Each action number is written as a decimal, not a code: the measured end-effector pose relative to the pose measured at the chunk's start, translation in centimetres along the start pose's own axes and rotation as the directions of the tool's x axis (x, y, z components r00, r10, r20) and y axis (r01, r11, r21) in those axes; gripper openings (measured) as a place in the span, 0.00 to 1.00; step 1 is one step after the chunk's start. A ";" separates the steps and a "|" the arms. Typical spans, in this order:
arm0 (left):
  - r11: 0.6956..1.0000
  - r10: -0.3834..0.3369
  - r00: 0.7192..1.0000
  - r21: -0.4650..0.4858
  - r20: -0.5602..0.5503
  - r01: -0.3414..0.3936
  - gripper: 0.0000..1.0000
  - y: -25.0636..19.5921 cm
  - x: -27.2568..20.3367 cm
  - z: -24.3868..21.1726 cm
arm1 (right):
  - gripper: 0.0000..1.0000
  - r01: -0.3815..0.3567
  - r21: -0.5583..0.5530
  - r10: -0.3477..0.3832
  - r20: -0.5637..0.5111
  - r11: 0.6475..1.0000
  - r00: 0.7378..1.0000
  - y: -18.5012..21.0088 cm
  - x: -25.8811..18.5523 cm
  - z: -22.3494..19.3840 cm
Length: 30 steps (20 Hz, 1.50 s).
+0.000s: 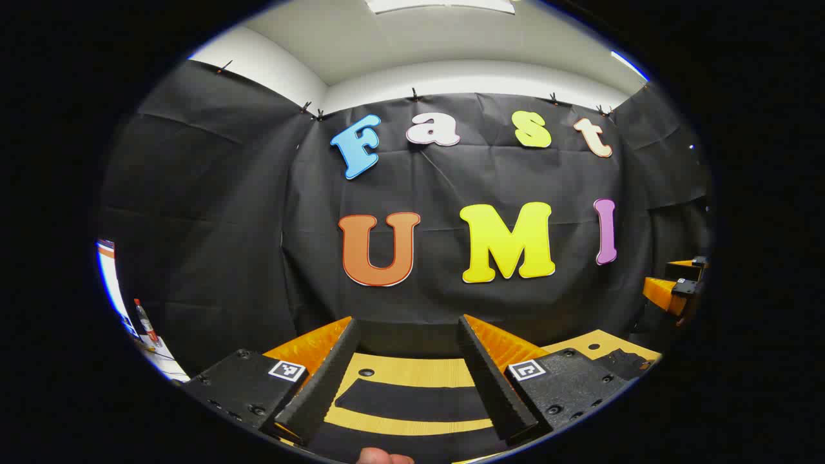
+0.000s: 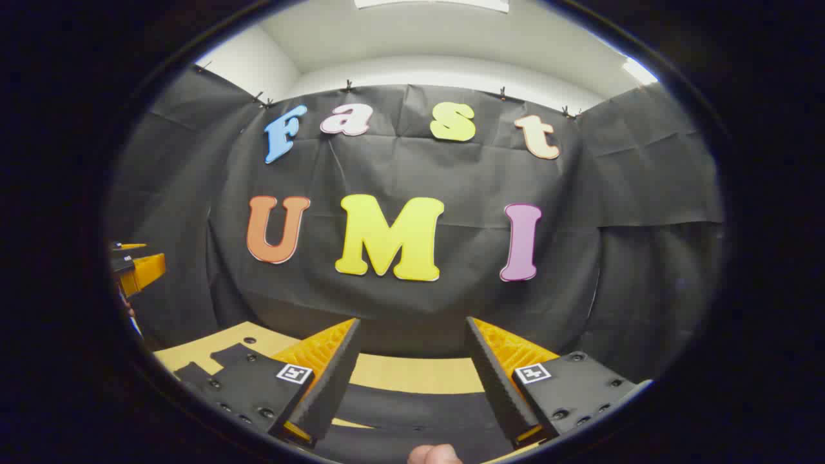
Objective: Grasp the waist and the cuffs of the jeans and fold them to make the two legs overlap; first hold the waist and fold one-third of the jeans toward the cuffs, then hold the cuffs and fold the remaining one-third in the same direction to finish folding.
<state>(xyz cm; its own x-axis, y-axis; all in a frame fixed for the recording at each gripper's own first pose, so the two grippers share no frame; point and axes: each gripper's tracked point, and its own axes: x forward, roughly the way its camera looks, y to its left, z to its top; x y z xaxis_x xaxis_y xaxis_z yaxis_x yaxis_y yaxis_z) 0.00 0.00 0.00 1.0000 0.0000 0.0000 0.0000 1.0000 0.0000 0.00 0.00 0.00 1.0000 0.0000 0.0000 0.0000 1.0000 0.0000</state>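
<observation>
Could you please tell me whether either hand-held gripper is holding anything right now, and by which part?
Nothing is held: the left hand-held gripper and right hand-held gripper both stand open, fingers apart.

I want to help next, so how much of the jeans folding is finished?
No finished fold can be seen yet. Nothing is in hand: the left tongs and the right tongs are both open, empty and held above the wooden table. A dark cloth, likely the jeans, lies there, and its shape is too hidden to judge. Probably all steps remain: overlapping the legs, then the two third-folds.
</observation>
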 end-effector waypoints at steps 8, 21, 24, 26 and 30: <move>1.000 -0.011 1.000 0.009 -0.029 0.012 0.98 -1.1 1.7 -1.4 | 0.99 0.049 0.003 -0.049 -0.030 0.999 0.998 -1.1 0.1 -0.5; 1.000 -0.003 0.998 0.031 -0.068 0.005 0.98 -1.2 2.5 -2.6 | 0.97 0.075 0.010 -0.074 -0.060 0.997 0.995 -1.7 0.2 -1.0; 0.999 -0.004 0.998 0.044 -0.068 0.007 0.98 -1.3 2.7 -2.7 | 0.97 0.078 0.006 -0.078 -0.046 0.997 0.996 -1.9 0.3 -0.9; 0.998 -0.005 0.998 0.055 -0.057 0.008 0.98 -1.2 2.8 -2.3 | 0.97 0.072 0.011 -0.072 -0.046 0.997 0.996 -1.7 0.5 -0.9; 0.998 0.003 0.998 0.057 -0.058 0.000 0.98 -0.9 2.5 -2.3 | 0.97 0.064 0.019 -0.063 -0.042 0.998 0.997 -1.5 0.6 -0.8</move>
<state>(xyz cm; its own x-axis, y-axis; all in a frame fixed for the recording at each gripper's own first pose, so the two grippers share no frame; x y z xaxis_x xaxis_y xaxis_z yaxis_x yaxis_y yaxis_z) 2.51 -0.87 -2.33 0.9983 0.0033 -0.0582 0.0000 0.9984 0.0571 0.56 -1.46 -0.78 0.9971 -0.0629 -0.0419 0.0637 0.9978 0.0187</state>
